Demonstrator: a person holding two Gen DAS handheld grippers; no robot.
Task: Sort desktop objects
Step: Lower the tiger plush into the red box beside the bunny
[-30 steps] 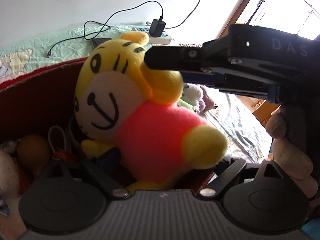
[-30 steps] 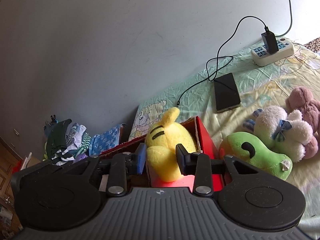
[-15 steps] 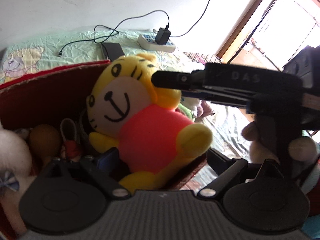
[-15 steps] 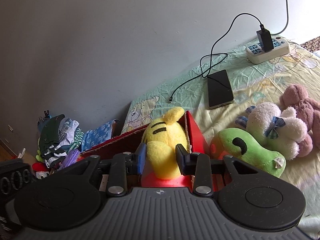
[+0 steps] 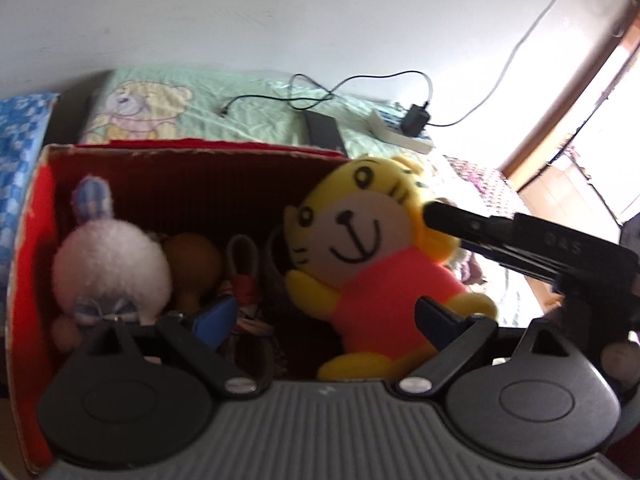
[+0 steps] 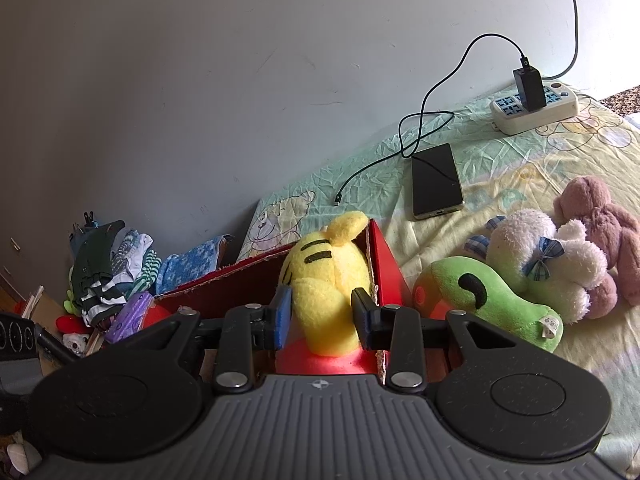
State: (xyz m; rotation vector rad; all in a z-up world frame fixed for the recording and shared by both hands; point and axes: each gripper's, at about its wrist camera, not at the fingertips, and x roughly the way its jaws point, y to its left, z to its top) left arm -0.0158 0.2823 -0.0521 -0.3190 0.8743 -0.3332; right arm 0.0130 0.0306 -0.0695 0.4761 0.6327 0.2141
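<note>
In my left wrist view, my left gripper (image 5: 320, 316) hangs over the red box (image 5: 36, 240) with its fingers spread wide and nothing between them. My right gripper (image 5: 444, 216) comes in from the right edge and pinches the tiger toy (image 5: 372, 256) by the head, holding it in the box's right end against the right wall. The box already holds a white bunny (image 5: 108, 272) in its left end and a brown toy (image 5: 192, 264) in the middle, with some small things I cannot make out.

In my right wrist view, my fingers close on the back of the yellow head, at the box's right wall. Outside on the bedsheet (image 6: 500, 168) lie a green plush (image 6: 492, 300), a white plush (image 6: 548, 264) and a pink plush (image 6: 600, 216), unsorted; a phone (image 6: 436, 180) and power strip (image 6: 536, 108) sit near the far edge by the wall.

I think the risk is releasing too early: the tiger leans on the wall and could flop over the rim onto the bed, or my fingers could snag the cardboard edge as I pull away.
</note>
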